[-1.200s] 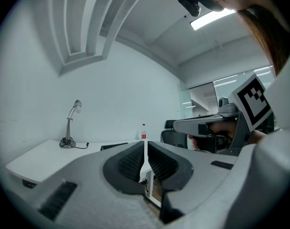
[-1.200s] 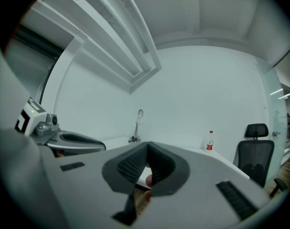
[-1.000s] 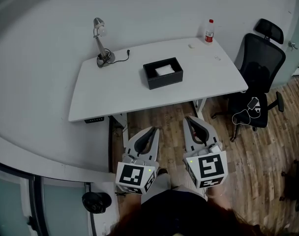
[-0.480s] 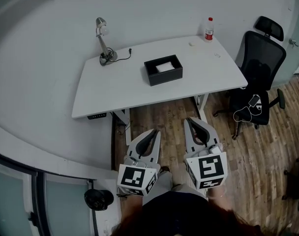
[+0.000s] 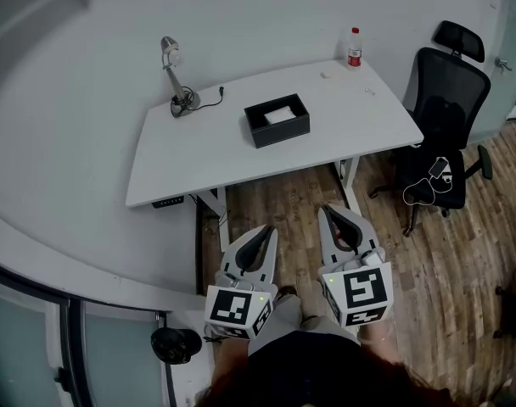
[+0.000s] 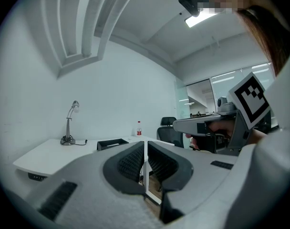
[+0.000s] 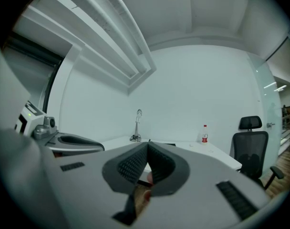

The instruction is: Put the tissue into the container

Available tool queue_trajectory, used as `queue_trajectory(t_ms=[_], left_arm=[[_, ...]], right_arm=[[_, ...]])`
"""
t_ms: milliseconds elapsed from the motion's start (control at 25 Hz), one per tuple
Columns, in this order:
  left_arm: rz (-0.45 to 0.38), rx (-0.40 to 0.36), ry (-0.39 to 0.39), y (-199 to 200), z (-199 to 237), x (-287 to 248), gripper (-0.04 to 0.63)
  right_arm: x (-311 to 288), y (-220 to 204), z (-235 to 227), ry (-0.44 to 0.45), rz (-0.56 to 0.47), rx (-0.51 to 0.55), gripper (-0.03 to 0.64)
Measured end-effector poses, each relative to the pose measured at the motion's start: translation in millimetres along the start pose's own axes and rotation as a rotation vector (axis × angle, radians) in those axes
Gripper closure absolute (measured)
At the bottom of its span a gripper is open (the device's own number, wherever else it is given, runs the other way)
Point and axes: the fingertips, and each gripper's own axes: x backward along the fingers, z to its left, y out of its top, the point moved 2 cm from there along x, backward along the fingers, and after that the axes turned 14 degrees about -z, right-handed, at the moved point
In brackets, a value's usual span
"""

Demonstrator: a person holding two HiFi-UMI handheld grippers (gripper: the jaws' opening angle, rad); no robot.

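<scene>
Desk (image 5: 199, 151): one container (image 5: 279, 133), one lamp (image 5: 183, 102), one bottle (image 5: 354, 47).

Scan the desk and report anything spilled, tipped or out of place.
Nothing stands out: the bottle and lamp stand upright, the black container sits flat on the desk, and no spill is visible.

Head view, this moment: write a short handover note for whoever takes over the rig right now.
Left gripper: shut, empty. Right gripper: shut, empty. Both held level, short of the desk.
Black container sits mid-desk with something white inside; whether that is the tissue can't be told.
Done: unclear. To do: check the container; if no tissue is in it, find it and put it in.
</scene>
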Motion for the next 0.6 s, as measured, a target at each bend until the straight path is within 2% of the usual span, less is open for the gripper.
queue_trajectory(t_ms=[600], left_arm=[[0.025,-0.011,-0.047,-7,-2,-14,0.554]], right_arm=[[-7,-4,-14,-0.041,-0.006,-0.015,0.598]])
